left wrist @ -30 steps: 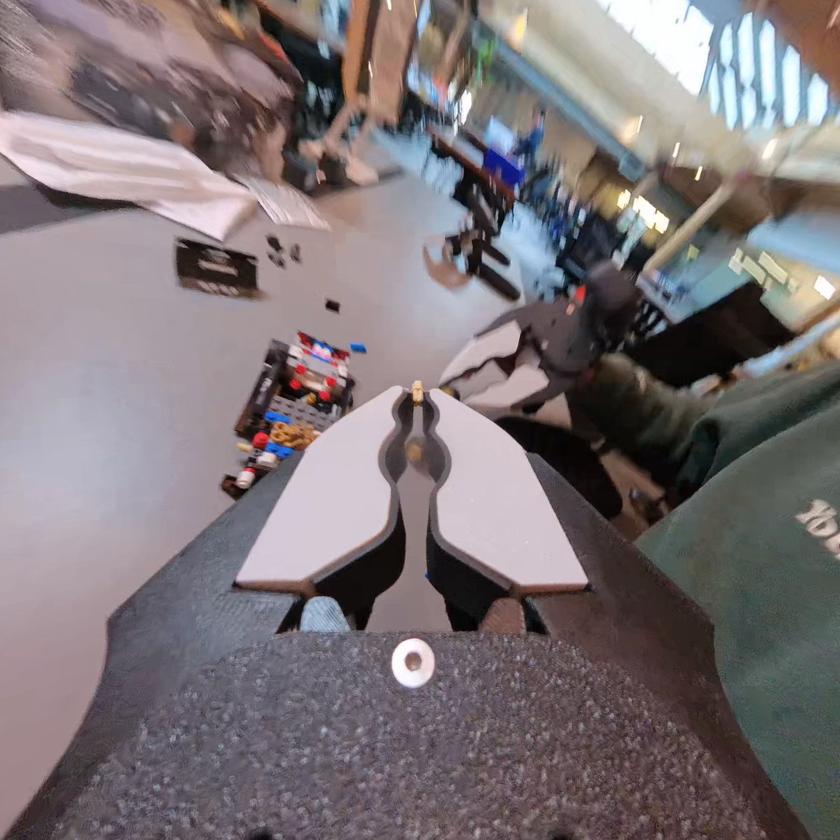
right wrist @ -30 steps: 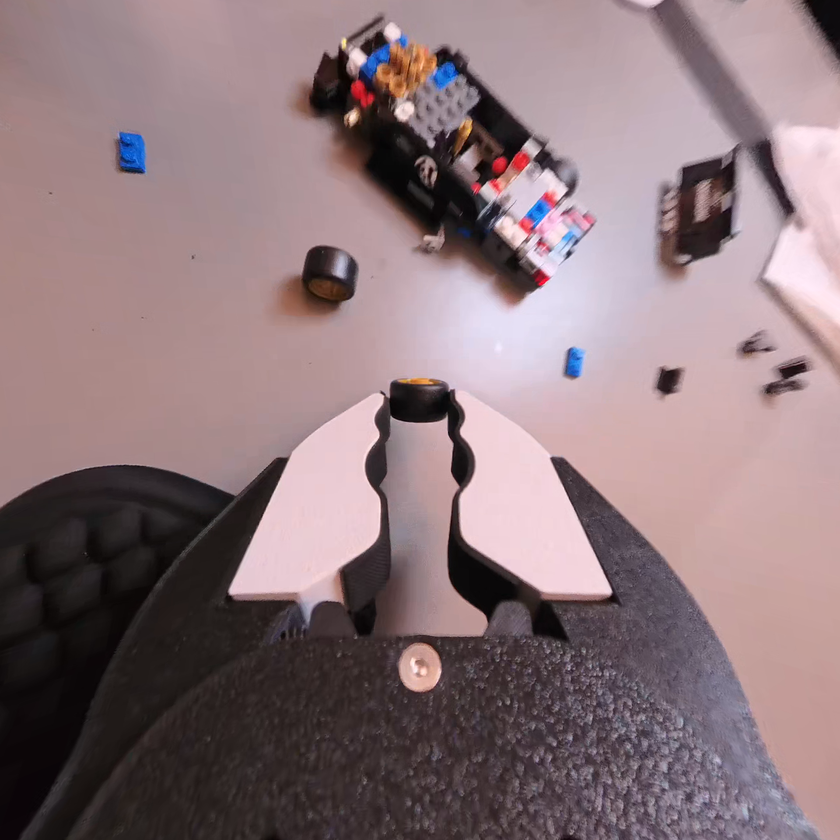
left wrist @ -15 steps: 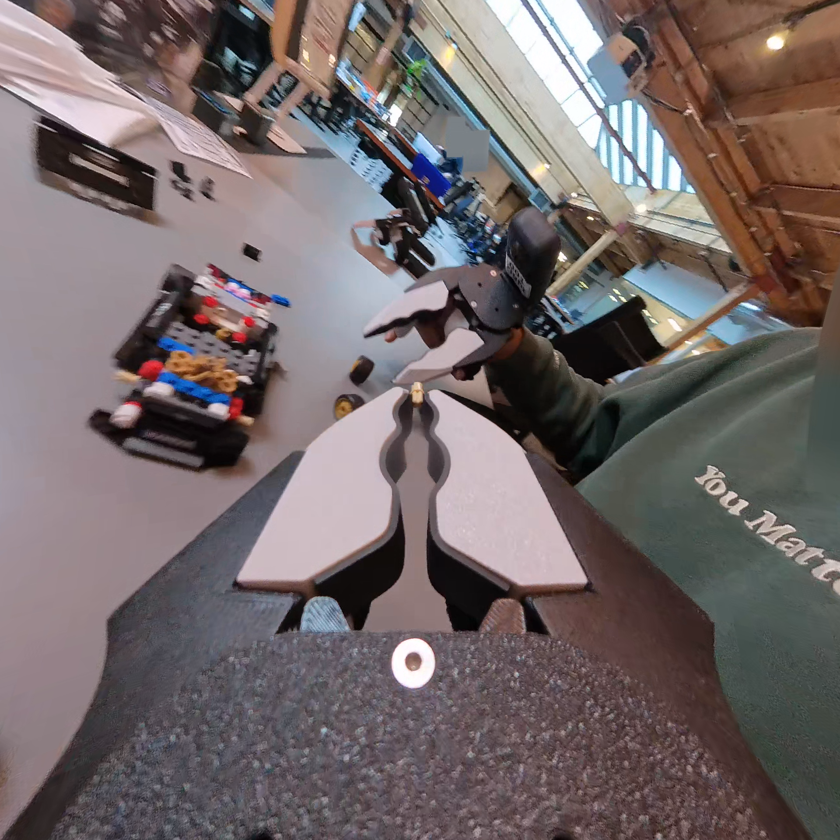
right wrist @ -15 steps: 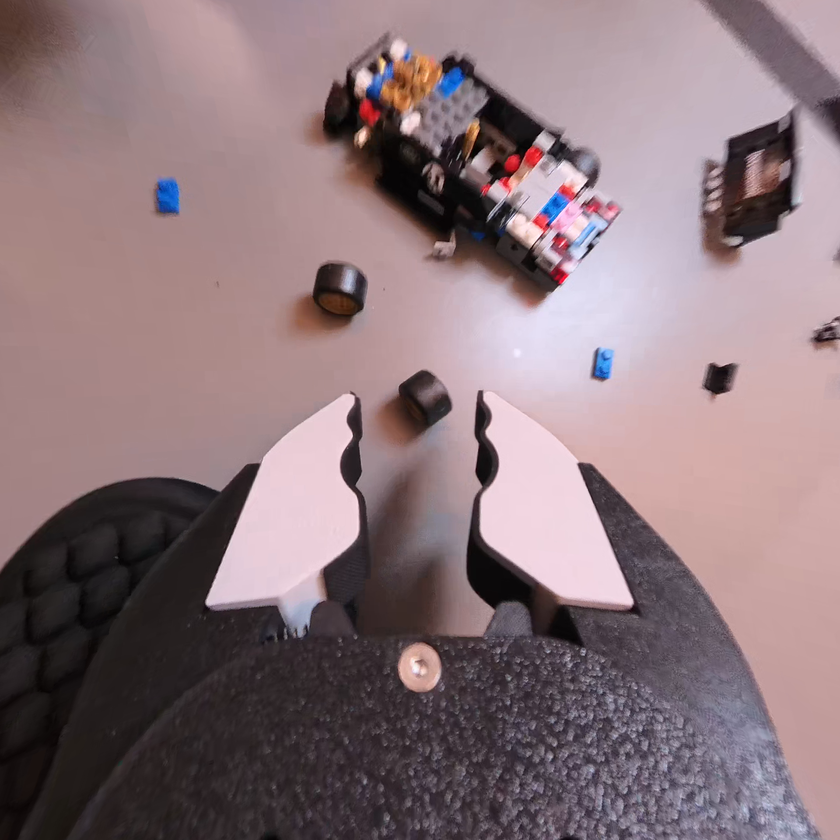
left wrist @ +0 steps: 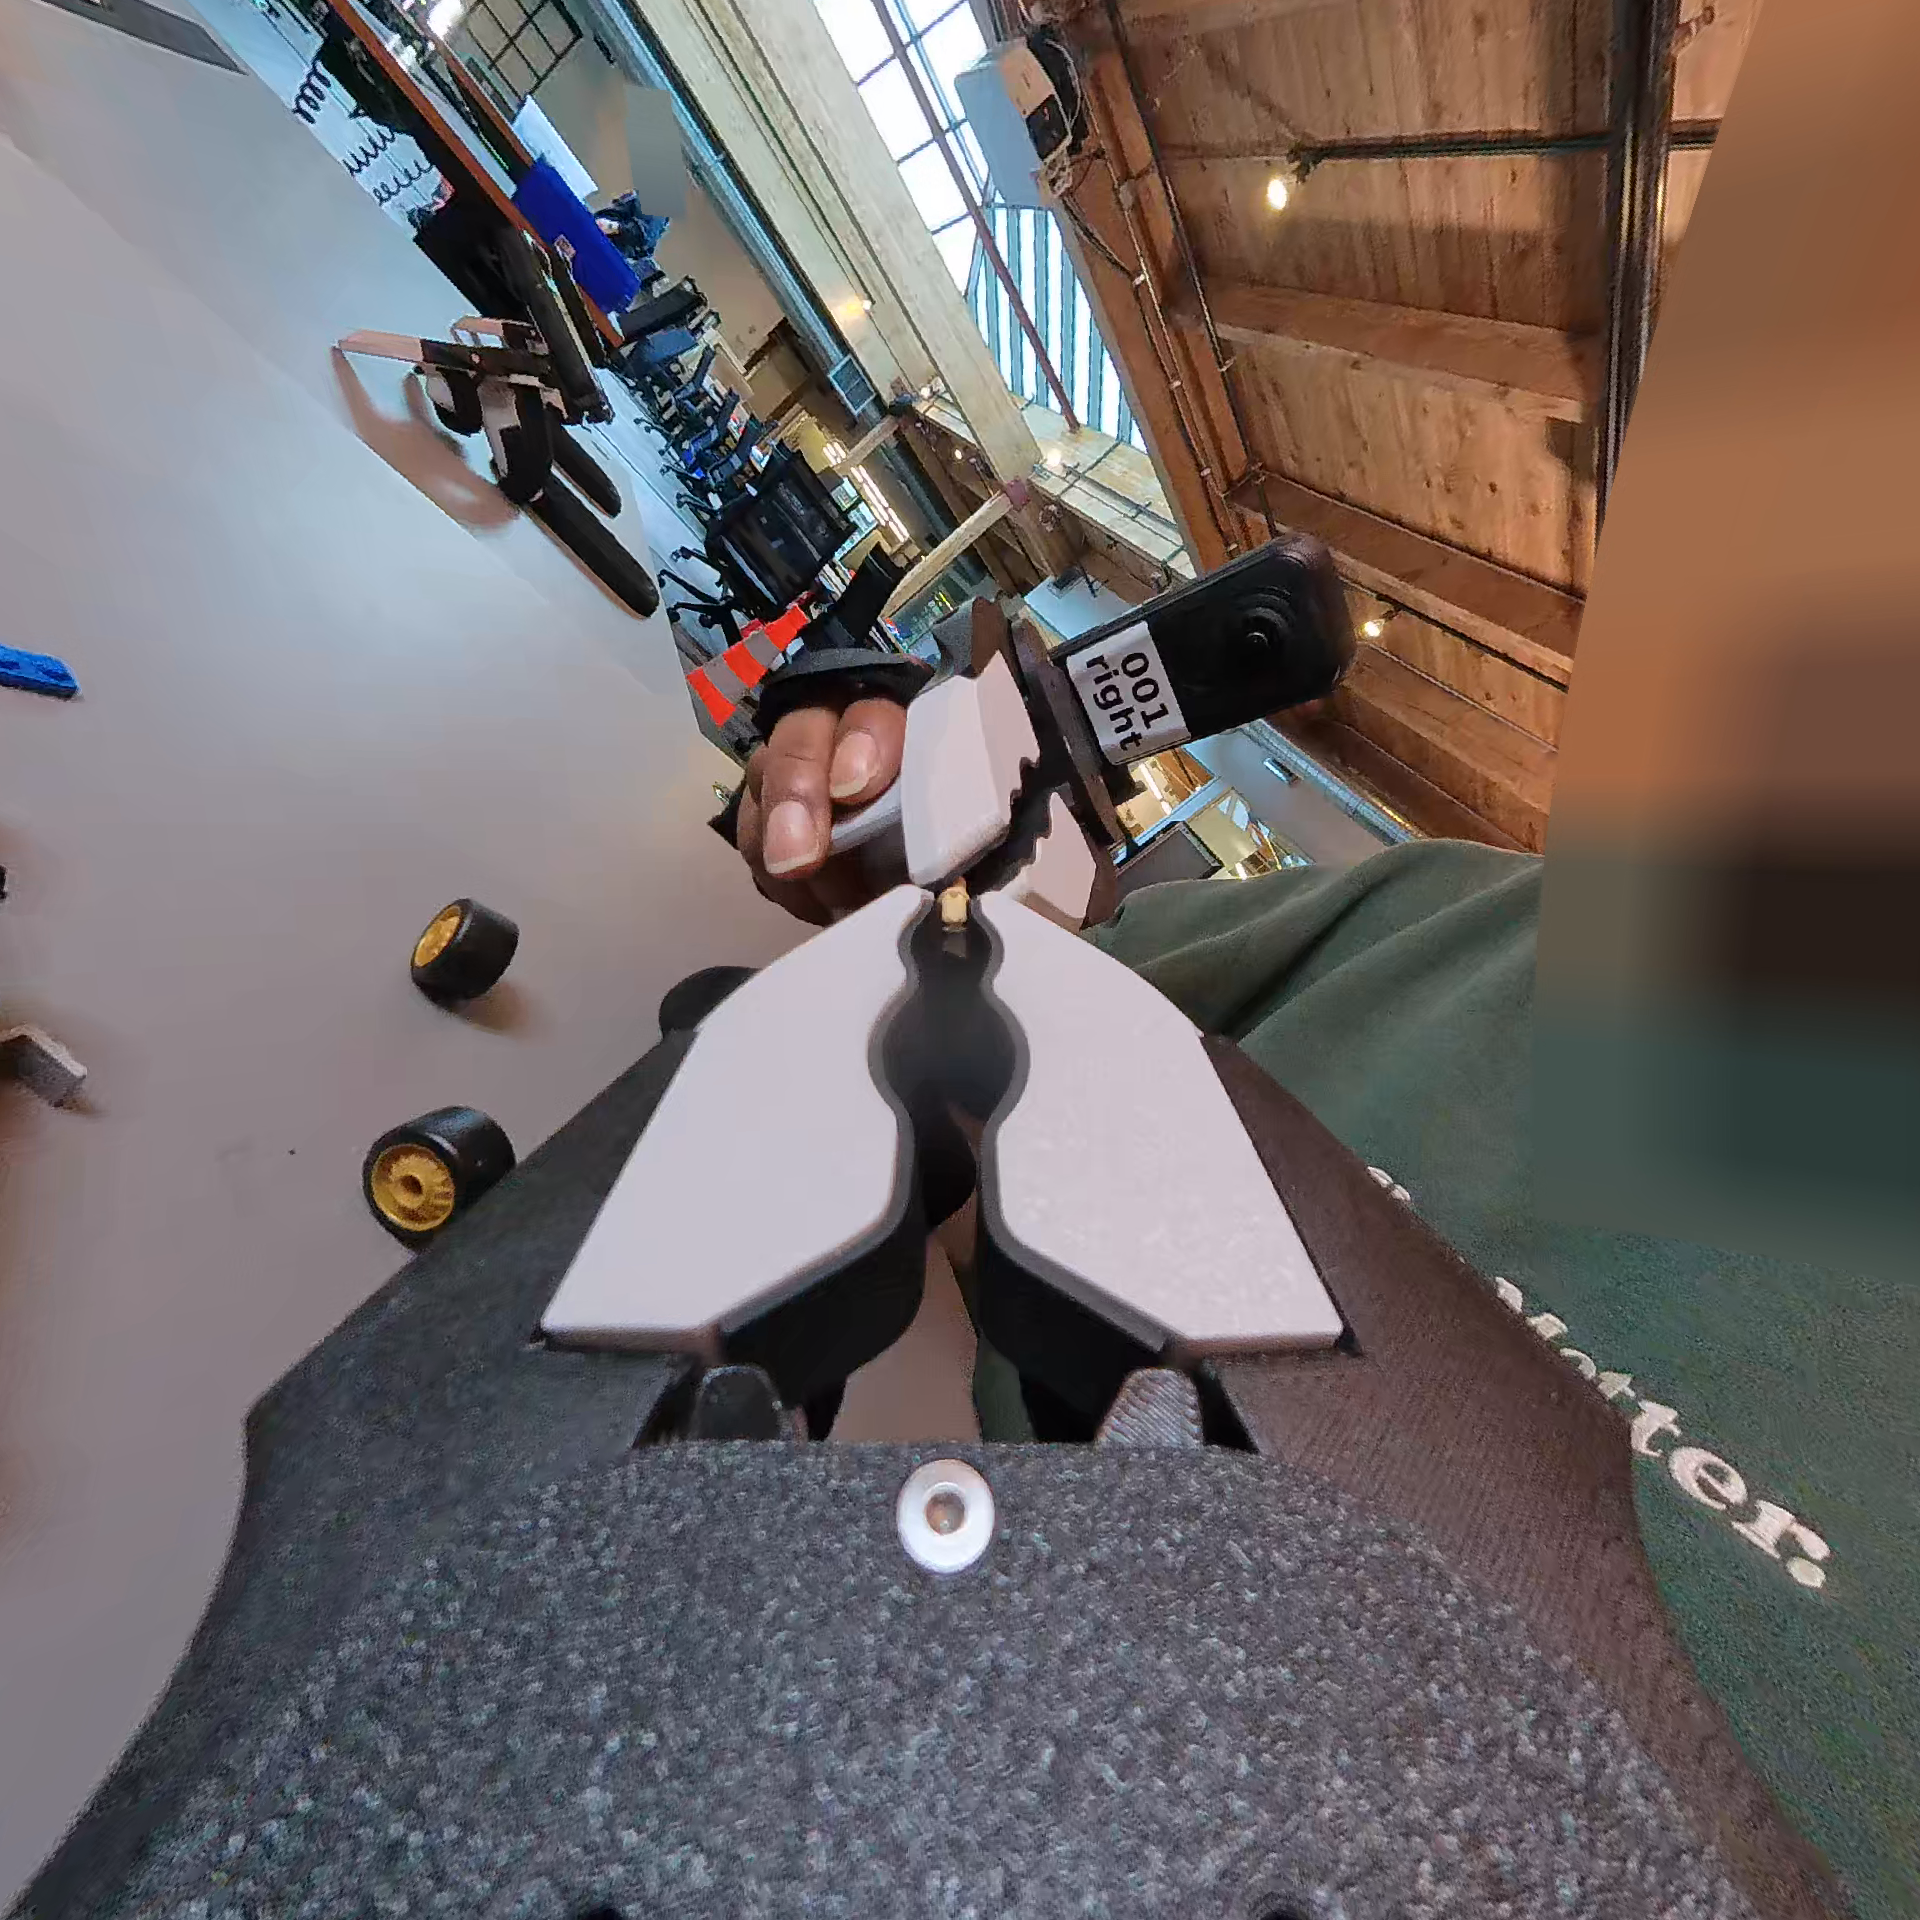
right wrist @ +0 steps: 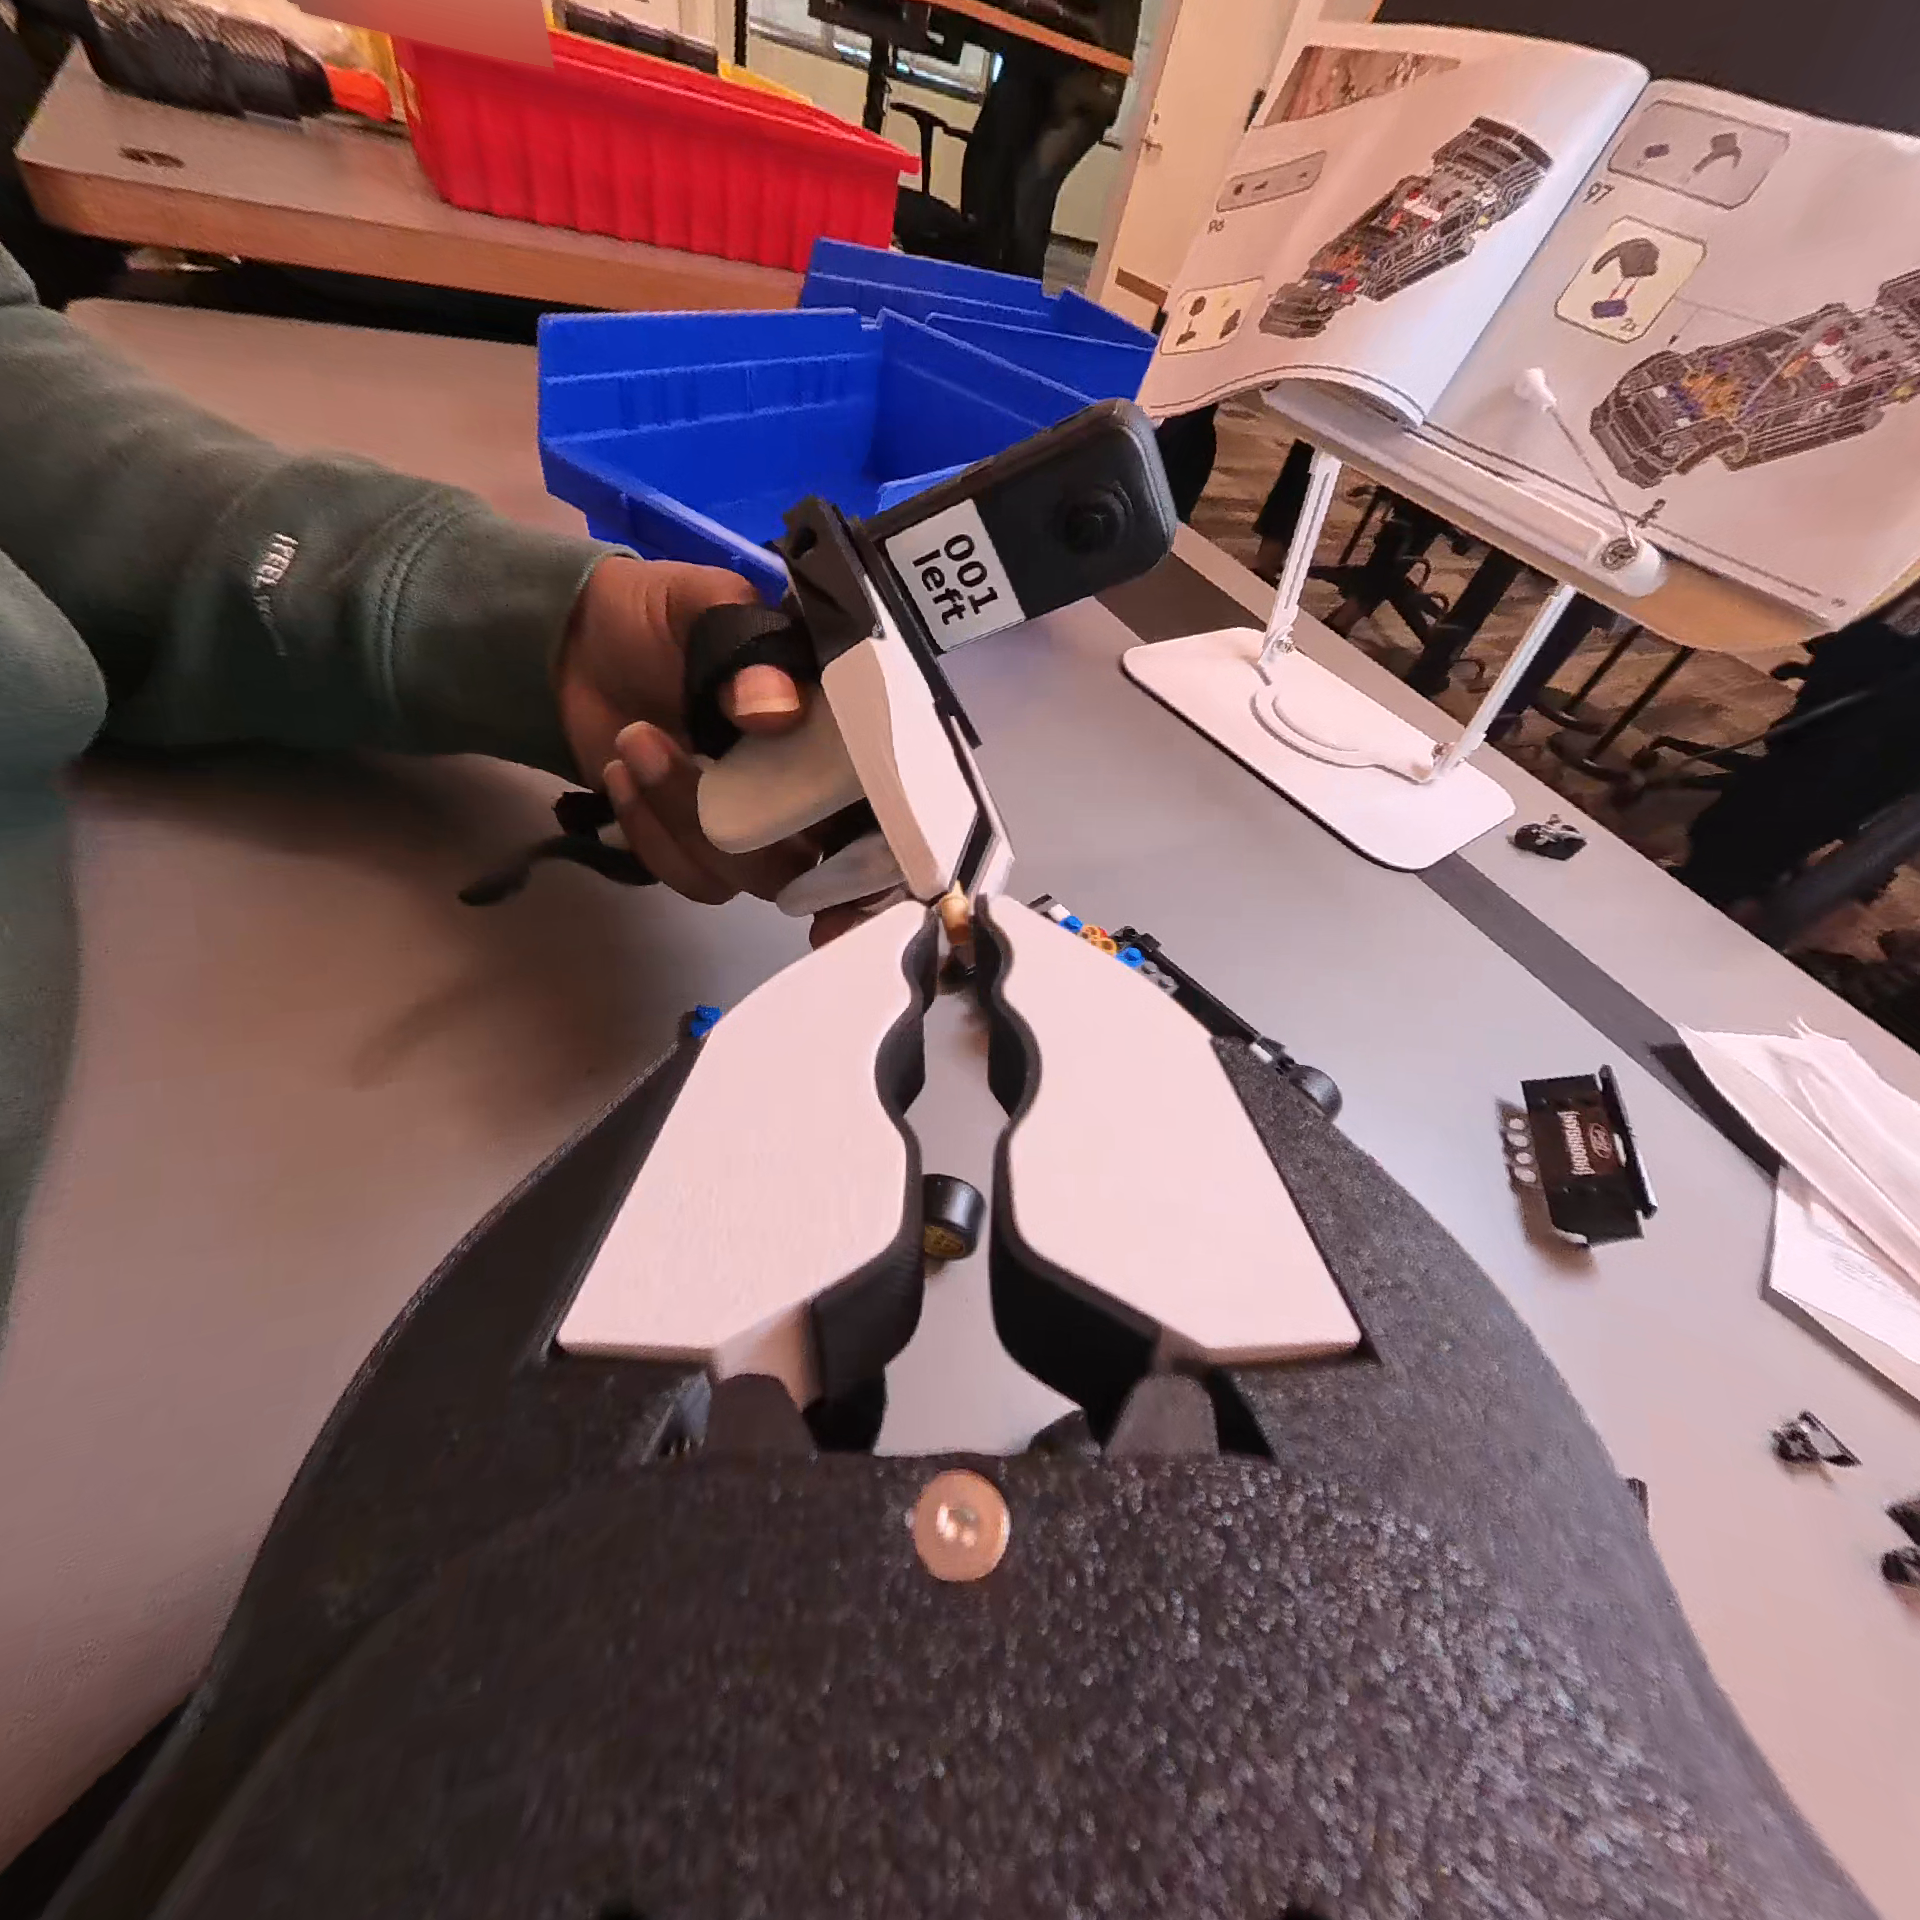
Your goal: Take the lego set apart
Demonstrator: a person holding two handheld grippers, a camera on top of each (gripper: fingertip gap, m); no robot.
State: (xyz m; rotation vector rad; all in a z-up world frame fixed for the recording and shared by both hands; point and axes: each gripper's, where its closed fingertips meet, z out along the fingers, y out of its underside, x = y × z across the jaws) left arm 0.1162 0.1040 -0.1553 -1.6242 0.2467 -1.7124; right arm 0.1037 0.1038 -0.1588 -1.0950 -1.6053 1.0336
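We see both grippers meeting tip to tip above the grey table (right wrist: 1299, 790), pinching a tiny tan peg (right wrist: 957, 918) between them. Left gripper (left wrist: 952, 914) fingers closed on it; right gripper (right wrist: 957, 928) fingers nearly together on the same peg. Peg's long axis runs from one gripper's tips to the other's (too small to tell which end is which). Gold-hubbed wheels (left wrist: 437, 1171) lie loose on the table. Blue bin (right wrist: 790, 416) beyond, contents hidden. Open instruction booklet (right wrist: 1558, 229) on a white stand, in a timber-roofed hall.
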